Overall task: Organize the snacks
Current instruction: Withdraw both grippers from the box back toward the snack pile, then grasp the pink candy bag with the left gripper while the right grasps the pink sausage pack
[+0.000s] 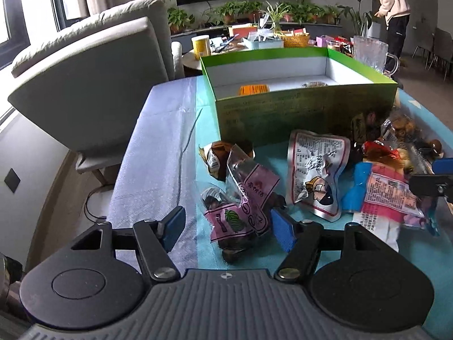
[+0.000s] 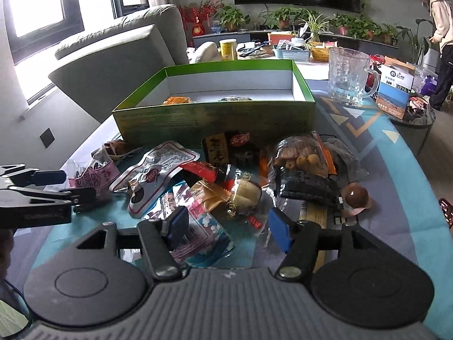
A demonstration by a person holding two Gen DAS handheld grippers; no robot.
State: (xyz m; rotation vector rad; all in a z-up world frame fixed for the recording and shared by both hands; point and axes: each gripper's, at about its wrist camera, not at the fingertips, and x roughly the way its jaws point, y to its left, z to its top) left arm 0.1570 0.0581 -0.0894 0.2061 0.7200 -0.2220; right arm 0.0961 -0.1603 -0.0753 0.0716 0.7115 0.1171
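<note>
While both grippers hang over the snack pile with nothing in hand, I judge this to be the picking step: choose a packet, close on it, carry it to the green box (image 1: 297, 107) beyond.

My left gripper (image 1: 229, 226) has its jaws standing well apart and holding nothing. The pink-labelled packets of dark fruit (image 1: 240, 212) lie between them, nearer the right-hand pad, which looks to be just touching the wrapper — I cannot tell whether it presses. The silver cartoon pouch (image 1: 317, 175) lies ahead and to the right of these jaws, the brown packet (image 1: 218, 155) straight ahead, near the box wall.

My right gripper (image 2: 226, 226) is likewise parted and empty. A clear packet with pink and blue print (image 2: 195, 226) lies against its left-hand pad and runs under it; the tan wrapped cake (image 2: 243, 195) sits just ahead, between the pads' lines. The black packet (image 2: 308, 187) and the brown chocolate ball (image 2: 355, 195) lie ahead to the right.

The box stands beyond the whole pile, open-topped, with an orange packet (image 2: 177, 100) already on its floor, so I judge the sorting barely begun.

Next, I think each gripper must sink a little and close on one wrapper only — the packets overlap on the bench (image 1: 158, 141), and slick film may slip or drag a neighbour along.
</note>
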